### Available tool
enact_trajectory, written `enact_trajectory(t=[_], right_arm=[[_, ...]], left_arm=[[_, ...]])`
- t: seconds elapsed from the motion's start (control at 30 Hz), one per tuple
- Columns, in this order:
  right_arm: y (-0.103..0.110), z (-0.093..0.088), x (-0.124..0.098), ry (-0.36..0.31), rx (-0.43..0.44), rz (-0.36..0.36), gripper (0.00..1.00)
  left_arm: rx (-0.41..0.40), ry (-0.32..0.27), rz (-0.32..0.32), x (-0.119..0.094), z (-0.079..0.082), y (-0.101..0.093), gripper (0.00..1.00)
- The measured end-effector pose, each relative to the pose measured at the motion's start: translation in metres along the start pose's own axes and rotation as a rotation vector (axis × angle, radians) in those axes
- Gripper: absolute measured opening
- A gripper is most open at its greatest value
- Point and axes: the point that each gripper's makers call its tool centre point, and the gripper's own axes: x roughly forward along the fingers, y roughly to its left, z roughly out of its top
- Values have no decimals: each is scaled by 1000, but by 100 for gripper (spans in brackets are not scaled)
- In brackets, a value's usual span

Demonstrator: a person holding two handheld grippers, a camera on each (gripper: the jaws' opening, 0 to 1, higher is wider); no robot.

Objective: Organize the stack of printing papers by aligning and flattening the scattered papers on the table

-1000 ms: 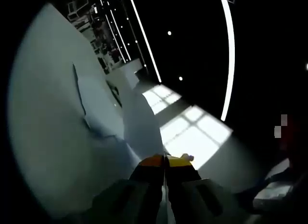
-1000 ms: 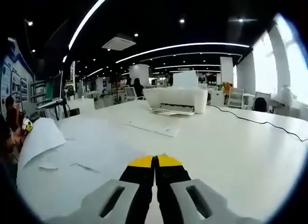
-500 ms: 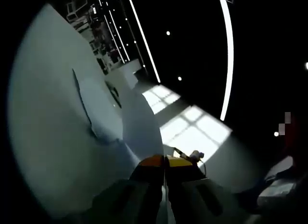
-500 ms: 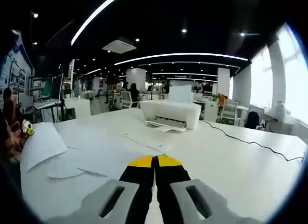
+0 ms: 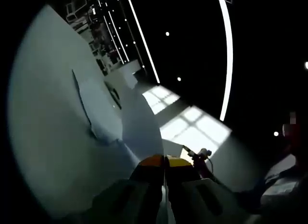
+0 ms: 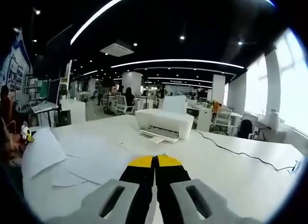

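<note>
My left gripper (image 5: 165, 160) is shut on a white sheet of paper (image 5: 139, 125) that curves up and away from its yellow tips. The same lifted sheet (image 6: 41, 151) shows at the left of the right gripper view, with the left gripper's yellow tip (image 6: 25, 133) at its edge. Several loose sheets (image 6: 89, 159) lie scattered and overlapping on the white table (image 6: 231, 171). Over the table's near part my right gripper (image 6: 155, 161) is shut, with nothing seen between its jaws. In the rolled left gripper view, more sheets (image 5: 98, 108) lie flat on the table (image 5: 43, 118).
A white printer (image 6: 164, 123) stands behind the sheets, mid-table. A black cable (image 6: 240, 153) runs from it across the right of the table. A person (image 6: 6, 119) is at the far left edge. Desks and chairs fill the room behind.
The right gripper view has shifted, so the printer now sits lower and nearer the centre. The left gripper keeps its hold on the sheet. A small reddish part has edged rightward beside the left tips.
</note>
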Motion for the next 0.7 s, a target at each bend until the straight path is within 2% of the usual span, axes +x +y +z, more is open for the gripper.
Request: enact_trajectory(t=[0.23,0.33,0.4,0.47,0.63,0.7], right_arm=[[41,36,-23,-43,-21,-13,0],[64,51,-29,-64,-56,12,0],[72,61,-31,-68,-79,17,0],[86,67,-32,-72,-74,30,0],[95,83,-35,-72,-106,19,0],[92,93,-39,-71,-94,12,0]], left_arm=[[0,-1,-1,0,1,0,5],[-2,-1,-1,0,1,0,5],[-2,0,-1,0,1,0,5],[0,1,0,0,0,0,5],[1,0,2,0,0,0,5],[1,-1,3,-1,0,0,5]])
